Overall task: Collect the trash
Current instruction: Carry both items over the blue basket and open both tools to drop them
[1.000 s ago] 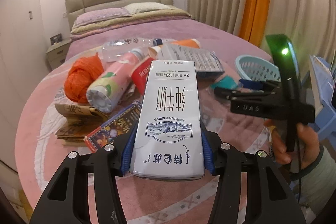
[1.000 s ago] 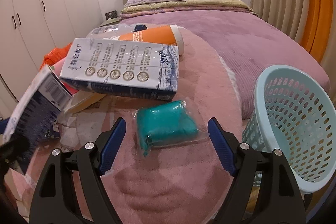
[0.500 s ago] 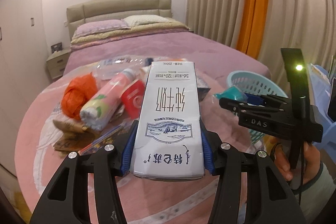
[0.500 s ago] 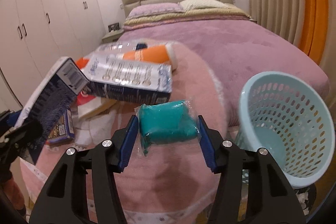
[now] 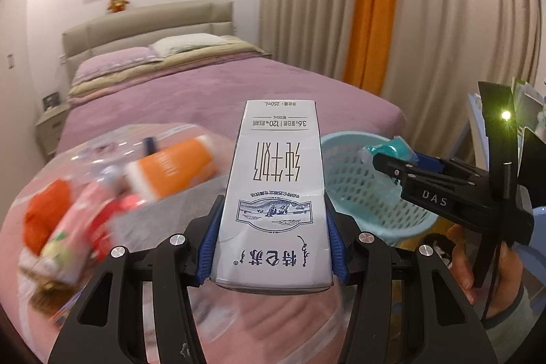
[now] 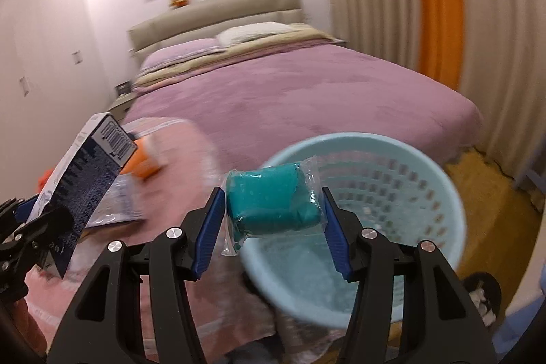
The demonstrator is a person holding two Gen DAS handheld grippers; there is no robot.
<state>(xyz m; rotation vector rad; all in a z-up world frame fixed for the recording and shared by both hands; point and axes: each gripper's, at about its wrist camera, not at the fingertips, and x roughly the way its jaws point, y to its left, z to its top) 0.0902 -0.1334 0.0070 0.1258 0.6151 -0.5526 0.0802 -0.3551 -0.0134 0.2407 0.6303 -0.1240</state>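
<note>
Currently, the left tongs [image 5: 273, 248] are clamped on the lower end of a white milk carton [image 5: 276, 193], blue pads pressed against both its sides, the carton raised above the pink-covered tabletop [image 5: 163, 306]. The right tongs [image 6: 273, 227] have just been closing and now grip a teal packet in clear wrap [image 6: 273, 203], held over the near rim of the light blue perforated basket [image 6: 402, 186] beside the tabletop. Remaining litter lies blurred on the tabletop: an orange cylinder [image 5: 174, 169], a pink bottle [image 5: 71, 237], an orange bag [image 5: 44, 220]. Behind stands a purple-covered bed [image 6: 290, 91].
</note>
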